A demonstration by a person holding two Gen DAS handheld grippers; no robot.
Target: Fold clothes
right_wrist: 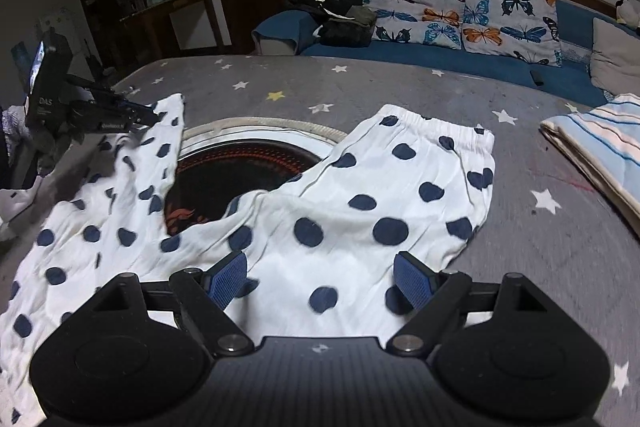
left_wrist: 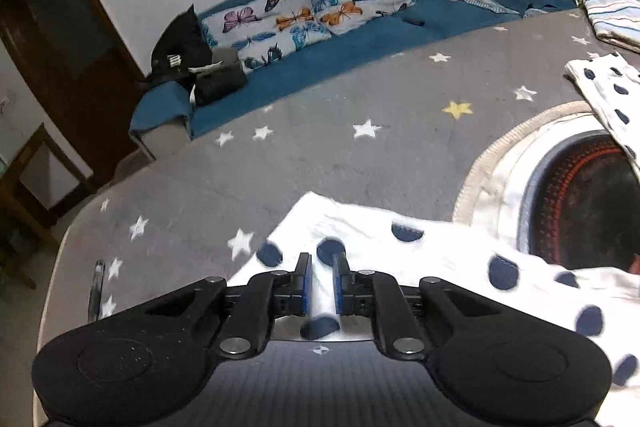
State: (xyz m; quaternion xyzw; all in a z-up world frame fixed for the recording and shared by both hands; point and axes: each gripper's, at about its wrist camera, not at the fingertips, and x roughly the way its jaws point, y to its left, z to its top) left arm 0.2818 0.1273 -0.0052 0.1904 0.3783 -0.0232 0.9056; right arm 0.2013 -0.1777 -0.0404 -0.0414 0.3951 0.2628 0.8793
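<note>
Polka-dot trousers (right_wrist: 360, 211) lie spread on the star-patterned bed (right_wrist: 540, 247), waistband at the far right, legs running back to the left. Left gripper (left_wrist: 321, 277) is clamped on a leg's hem. Right gripper (right_wrist: 320, 277), jaws apart and empty, hovers over the seat, nearer the waistband.

The trousers (right_wrist: 360, 211) are white with dark navy dots. They lie on a grey bed cover (right_wrist: 400, 87) scattered with white stars and one yellow star. Under them shows a round mat (right_wrist: 248, 151), cream at the rim, black with orange-red marks inside. At far right a folded cloth (right_wrist: 600, 147) is cream with blue stripes. The far cushions (right_wrist: 468, 15) are white with blue, orange and pink butterflies, on a blue sofa (right_wrist: 420, 55).
</note>
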